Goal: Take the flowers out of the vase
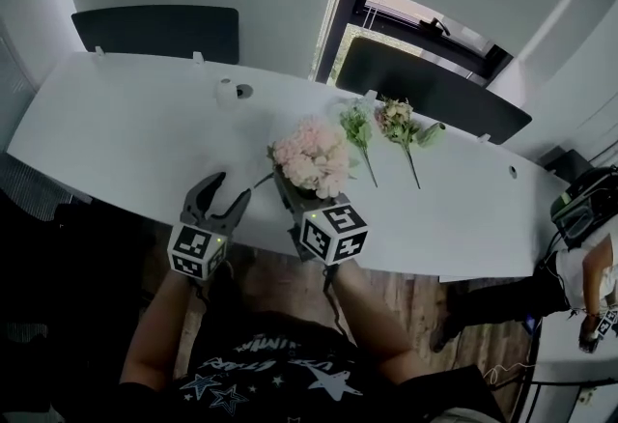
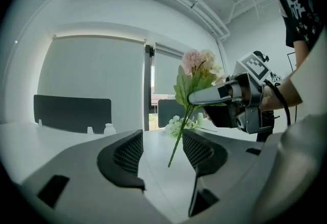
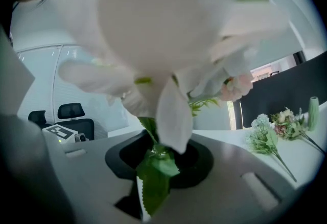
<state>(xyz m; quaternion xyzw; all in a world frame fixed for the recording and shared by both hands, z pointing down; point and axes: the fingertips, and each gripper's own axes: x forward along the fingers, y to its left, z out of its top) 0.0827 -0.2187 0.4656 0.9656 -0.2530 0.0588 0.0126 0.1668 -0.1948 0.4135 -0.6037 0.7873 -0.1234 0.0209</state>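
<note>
**Head view.** A small pale green ceramic vase sits on the long white table; whether it stands or lies cannot be told. Just left of the vase lies a mixed pink flower sprig, and left of that a green-white flower sprig. Further left of the vase and nearer the person, the right gripper carries a pale pink hydrangea-like bunch above the table edge. The left gripper is further from the vase again, released. A small white container stands well left of the vase.

**Left gripper view.** The left gripper has its jaws apart, with nothing between the pads. Beyond them, the right gripper pinches the green stem of the pink bunch, and the stem's cut end hangs free.

**Right gripper view.** The right gripper is clenched on the stem and leaves of the pink bunch, which fills the upper frame. The vase appears far right, well apart from the bunch. The pink sprig is just left of it, with the green-white sprig beside that.
</note>
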